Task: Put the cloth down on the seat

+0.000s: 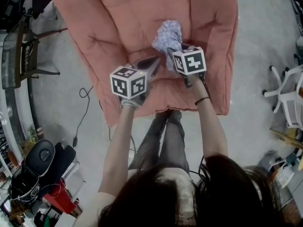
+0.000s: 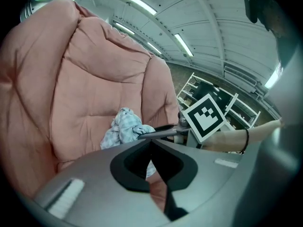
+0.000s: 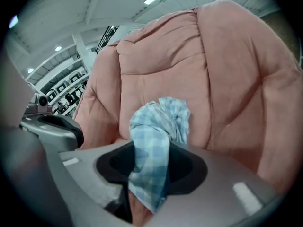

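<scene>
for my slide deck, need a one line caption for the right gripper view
Right gripper holds a blue checked cloth between its jaws in front of the pink padded seat.

Bright ceiling strip lights (image 2: 136, 2); soft shadows; fisheye warp, dark corners.

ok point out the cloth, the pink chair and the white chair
cloth (image 3: 158, 122): right gripper view, its bunched top
pink chair (image 1: 142, 13): head view, its padded cushion
white chair (image 1: 277, 93): head view, its base

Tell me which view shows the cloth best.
Right gripper view: the cloth fills the centre, check pattern clear, between the jaws. Head view: bunched over the seat, partly hidden by the right gripper. Left gripper view: small, side-on.
</scene>
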Motion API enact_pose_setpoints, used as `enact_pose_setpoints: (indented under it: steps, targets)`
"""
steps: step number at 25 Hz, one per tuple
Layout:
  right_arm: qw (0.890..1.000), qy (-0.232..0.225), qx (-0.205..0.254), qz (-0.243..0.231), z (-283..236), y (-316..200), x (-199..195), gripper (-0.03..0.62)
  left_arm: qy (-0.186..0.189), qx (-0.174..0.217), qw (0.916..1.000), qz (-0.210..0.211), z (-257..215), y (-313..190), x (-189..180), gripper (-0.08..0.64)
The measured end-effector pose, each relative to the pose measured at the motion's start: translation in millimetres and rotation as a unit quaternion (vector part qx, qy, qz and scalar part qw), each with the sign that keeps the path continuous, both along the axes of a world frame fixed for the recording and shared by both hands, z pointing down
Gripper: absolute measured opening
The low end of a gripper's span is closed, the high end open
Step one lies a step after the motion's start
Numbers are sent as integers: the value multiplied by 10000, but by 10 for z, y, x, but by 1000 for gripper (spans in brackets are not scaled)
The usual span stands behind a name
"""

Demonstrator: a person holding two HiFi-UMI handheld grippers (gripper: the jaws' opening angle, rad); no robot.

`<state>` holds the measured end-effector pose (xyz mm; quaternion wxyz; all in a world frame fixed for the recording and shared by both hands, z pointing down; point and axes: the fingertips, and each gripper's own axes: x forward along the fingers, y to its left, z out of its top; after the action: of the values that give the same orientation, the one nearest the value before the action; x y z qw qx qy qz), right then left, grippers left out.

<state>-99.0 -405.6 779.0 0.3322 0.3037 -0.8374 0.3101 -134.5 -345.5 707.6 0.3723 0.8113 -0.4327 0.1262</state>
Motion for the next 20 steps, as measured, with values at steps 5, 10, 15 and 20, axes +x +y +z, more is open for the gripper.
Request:
enact_pose_setpoints:
  steps: [5, 10, 15, 20]
  targets:
    - [9996, 227, -110, 121, 160, 51, 66, 175, -19, -56, 10000, -9, 62, 20, -30, -12]
    - [9993, 280, -239, 52, 298, 96, -21, 184, -39, -83, 9999, -48, 110, 5, -118, -11]
    - [9986, 226, -413, 246, 344, 114, -4, 234, -40, -106, 9999, -41, 108, 28, -134, -11]
    - [9982, -6, -449, 404, 276, 205, 23, 236, -7, -112, 9999, -82, 81, 71, -169, -12]
